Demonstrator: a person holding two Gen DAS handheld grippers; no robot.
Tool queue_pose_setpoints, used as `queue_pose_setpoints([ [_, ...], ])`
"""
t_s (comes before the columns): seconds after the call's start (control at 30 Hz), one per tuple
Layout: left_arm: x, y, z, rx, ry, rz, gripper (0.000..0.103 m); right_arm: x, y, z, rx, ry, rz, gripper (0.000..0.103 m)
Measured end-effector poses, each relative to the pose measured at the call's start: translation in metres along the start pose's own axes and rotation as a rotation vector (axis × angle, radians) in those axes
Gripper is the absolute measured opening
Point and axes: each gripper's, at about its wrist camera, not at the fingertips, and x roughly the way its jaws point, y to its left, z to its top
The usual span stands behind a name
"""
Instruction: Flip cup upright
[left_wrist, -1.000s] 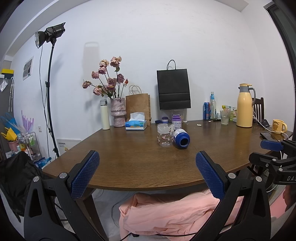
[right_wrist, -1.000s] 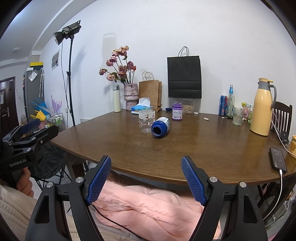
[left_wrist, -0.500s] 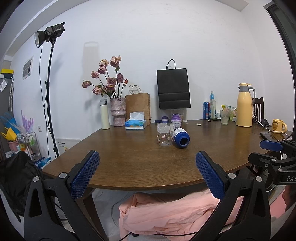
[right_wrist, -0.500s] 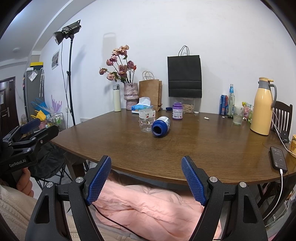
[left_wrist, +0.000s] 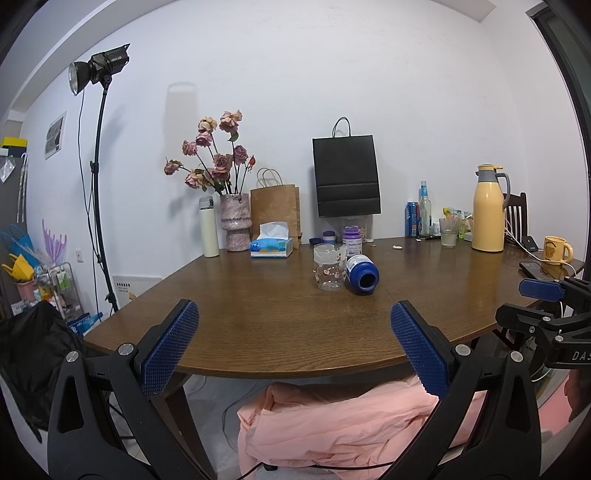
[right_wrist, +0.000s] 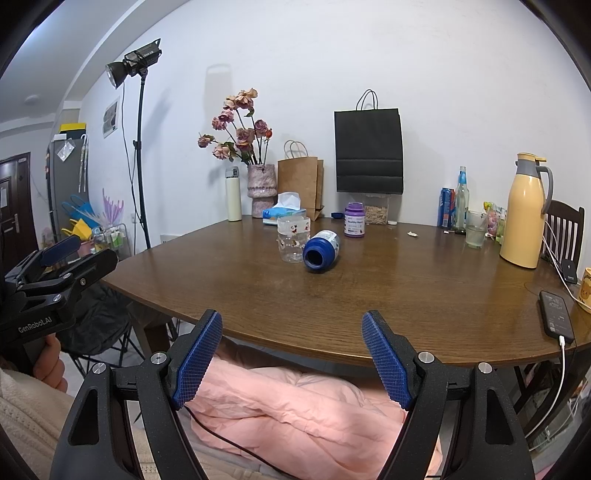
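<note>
A blue cup (left_wrist: 361, 274) (right_wrist: 320, 251) lies on its side near the middle of the brown table (left_wrist: 266, 317), its open mouth facing me. A clear printed glass (left_wrist: 328, 266) (right_wrist: 293, 239) stands upright just left of it. My left gripper (left_wrist: 293, 341) is open, held in front of the table's near edge, well short of the cup. My right gripper (right_wrist: 291, 350) is open too, also before the near edge, with nothing between its fingers. Each gripper shows at the side of the other's view.
Along the back stand a vase of flowers (left_wrist: 236, 221), a white flask (left_wrist: 209, 232), a tissue box (left_wrist: 271, 246), paper bags, a purple jar (right_wrist: 354, 219), bottles and a yellow jug (right_wrist: 524, 221). A phone on a cable (right_wrist: 556, 314) lies at the right edge. Pink cloth (right_wrist: 295, 406) lies below.
</note>
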Motion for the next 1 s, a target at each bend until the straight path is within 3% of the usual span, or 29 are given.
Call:
queue_pose_setpoints([
  [1.0,-0.0006,-0.0025,-0.0044,0.001,-0.004,0.008,0.103,0.0004,0.0004,-0.0023,0.002,0.001,-0.004,0.083],
])
